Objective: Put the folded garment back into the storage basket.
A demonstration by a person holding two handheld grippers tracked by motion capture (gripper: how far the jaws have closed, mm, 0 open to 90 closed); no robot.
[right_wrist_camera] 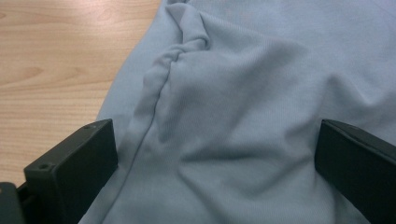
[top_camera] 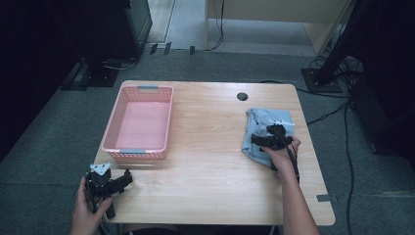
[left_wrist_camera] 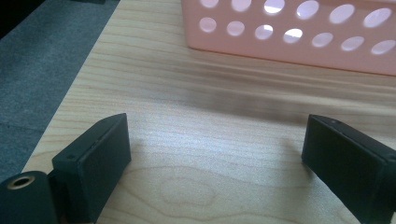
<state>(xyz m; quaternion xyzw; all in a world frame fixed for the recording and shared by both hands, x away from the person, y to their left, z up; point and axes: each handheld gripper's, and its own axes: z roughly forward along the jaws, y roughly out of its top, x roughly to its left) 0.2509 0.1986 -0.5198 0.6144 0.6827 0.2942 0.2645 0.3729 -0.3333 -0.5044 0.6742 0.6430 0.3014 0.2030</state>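
Blue cloth [right_wrist_camera: 243, 116] creased between right gripper [right_wrist_camera: 217, 163] jaws, wide apart

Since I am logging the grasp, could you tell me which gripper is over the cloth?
The right gripper, open above the light blue cloth; the left gripper sits by the pink basket.

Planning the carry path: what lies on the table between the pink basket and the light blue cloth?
Bare wooden table; nothing lies between the pink basket and the light blue cloth, as the high view shows.
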